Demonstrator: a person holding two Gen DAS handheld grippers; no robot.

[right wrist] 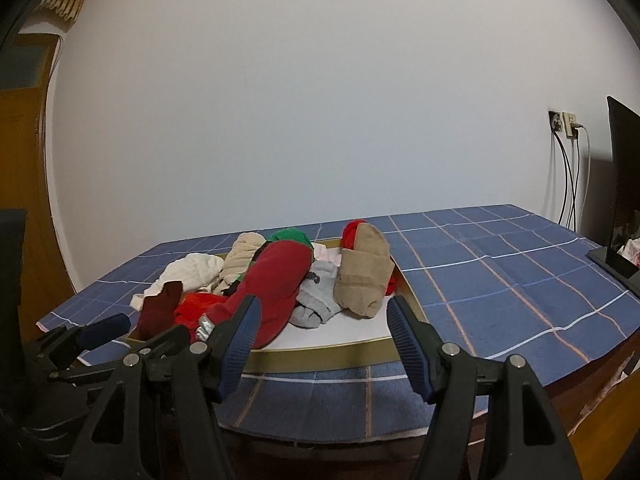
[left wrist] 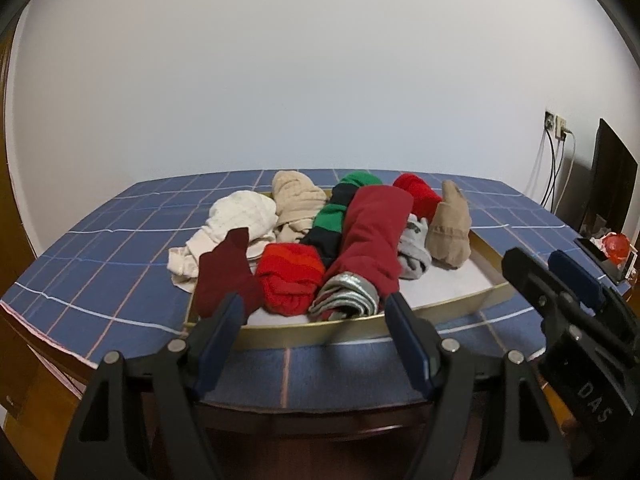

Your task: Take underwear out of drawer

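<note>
Two grippers, left (left wrist: pixel 314 312) and right (right wrist: pixel 322 318), stand wide and empty before the drawer (left wrist: pixel 360 330). Piled garments (left wrist: pixel 372 236) fill it. A monitor (right wrist: pixel 624 184) stands at 3 o'clock, cables (right wrist: pixel 572 176) beside it.

underwear (left wrist: pixel 372 236): soft knit cloth | tablecloth (left wrist: pixel 120 248): matt woven | drawer (left wrist: pixel 486 298): matt card

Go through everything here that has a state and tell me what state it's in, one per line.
Left gripper: open, empty.
Right gripper: open, empty.
Shallow gold-rimmed drawer tray: on the blue checked tablecloth, full.
Long dark-red garment: draped over the pile.
Cream knitted garment: spilling over the tray's left edge.
</note>
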